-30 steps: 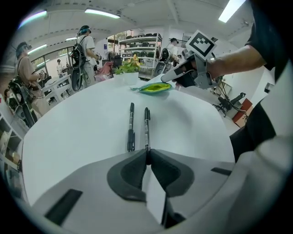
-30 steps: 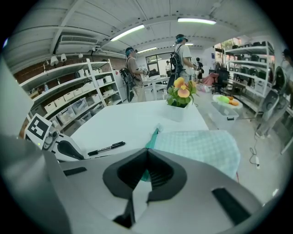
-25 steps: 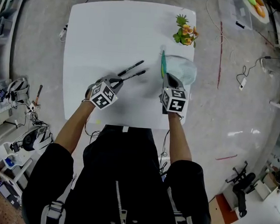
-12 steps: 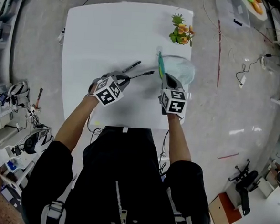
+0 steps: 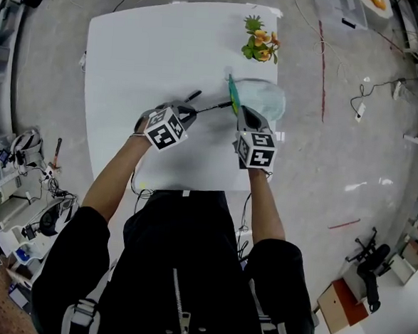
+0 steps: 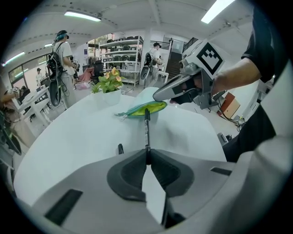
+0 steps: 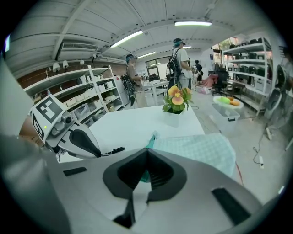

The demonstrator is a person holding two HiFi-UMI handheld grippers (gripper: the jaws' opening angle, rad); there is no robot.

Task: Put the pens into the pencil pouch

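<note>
Pen (image 5: 214, 108) had moved from mid-table to the pencil pouch (image 5: 262, 101), its tip now at the green zip edge. Left gripper (image 6: 146, 157) jaws were nearly closed, pinching the pen's rear end so the tip led. Right gripper (image 7: 145, 176) jaws were clamped on the pouch edge, probably steadying the opening. A second pen (image 5: 192, 96) lay on the table (image 5: 131, 50).

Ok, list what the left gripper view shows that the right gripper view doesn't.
Left gripper view only: the left gripper shut on a black pen that points at the yellow-green mouth of the pencil pouch, and a second pen lying on the table. Right gripper view only: the right gripper pinching the pouch's teal edge, and the pouch's pale checked side. Both: the held pen, the pouch, the potted plant, the white table.
</note>
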